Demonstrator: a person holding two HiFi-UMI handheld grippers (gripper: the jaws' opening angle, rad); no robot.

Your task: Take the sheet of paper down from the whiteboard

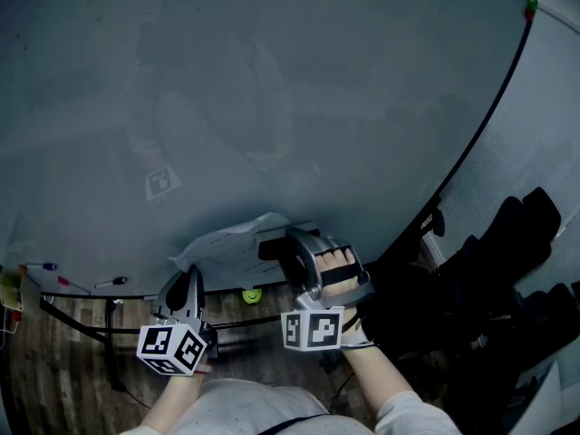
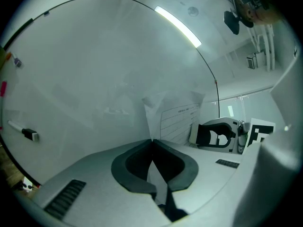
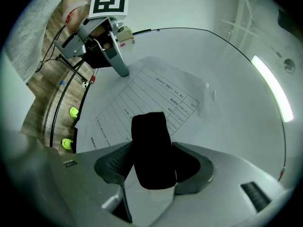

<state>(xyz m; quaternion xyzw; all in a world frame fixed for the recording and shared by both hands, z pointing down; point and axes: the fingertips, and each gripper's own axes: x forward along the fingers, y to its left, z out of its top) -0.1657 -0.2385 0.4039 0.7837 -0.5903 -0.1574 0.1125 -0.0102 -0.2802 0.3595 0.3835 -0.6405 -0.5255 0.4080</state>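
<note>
head view / whiteboard [image 1: 272, 107]: fills most of the frame. The sheet of paper [image 1: 227, 243] sits low on it and is rumpled.
head view / left gripper [image 1: 191, 275]: nose at the sheet's left edge.
head view / right gripper [image 1: 292, 247]: at the sheet's right part, with a black block [image 1: 272, 247] in its jaws.
left gripper view / jaws: together, with the tips meeting on the sheet's edge and a strip of paper showing between them. They are clamped on the sheet.
left gripper view / sheet [image 2: 175, 119]: stands up beyond the tips, so this side is probably already off the board.
right gripper view / jaws: wide, with a pad on each flank of the block [image 3: 150, 145], gripping it.
right gripper view / block: lies over the printed sheet [image 3: 147, 93]. My read is that it's the magnet pinning the paper. I can't see the contact itself.
step: get the block off the board.
how: pull the block straight away from the board. Don't slide it, because that would drag or tear the paper.
left side: hold the clamp firm and don't tug until the block is clear.
risk: the grip looks to be on the block's near end, so it may pivot. Once freed, the sheet hangs from one edge only and will likely sag.
</note>
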